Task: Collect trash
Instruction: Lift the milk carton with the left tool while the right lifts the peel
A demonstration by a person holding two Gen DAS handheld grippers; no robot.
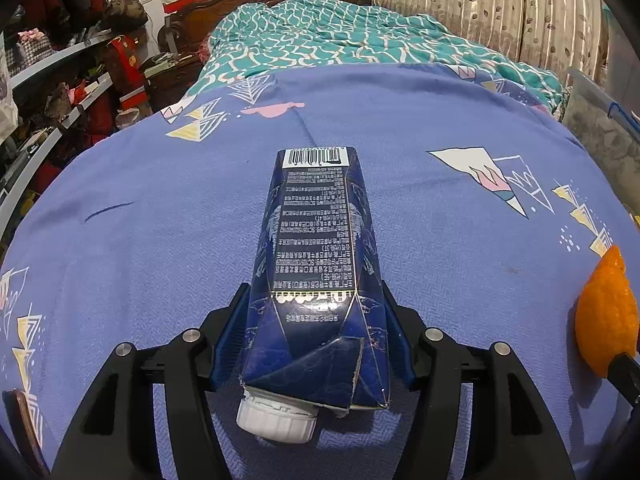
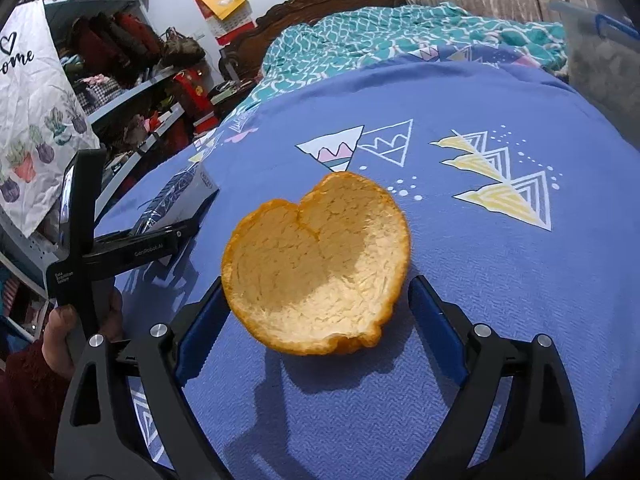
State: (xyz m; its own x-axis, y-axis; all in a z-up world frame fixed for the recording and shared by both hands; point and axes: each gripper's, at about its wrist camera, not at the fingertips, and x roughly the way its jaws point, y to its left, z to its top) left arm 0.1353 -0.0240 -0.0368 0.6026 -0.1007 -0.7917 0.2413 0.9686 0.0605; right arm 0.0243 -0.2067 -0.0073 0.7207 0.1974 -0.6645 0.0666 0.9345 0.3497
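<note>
White-capped dark blue drink carton and orange peel cup lie on my bed between opened hand-held grippers; neither collected.

A purple-sheeted bed carries a dark-blue carton and an orange peel

You're looking at a glossy dark-blue paperboard carton with a ribbed white plastic cap, lying on a matt, finely woven blue bedsheet. Your orange peel shows a rough, fibrous pale pith inside. The gripper frames are matt black plastic with shiny metal bolts.
</note>
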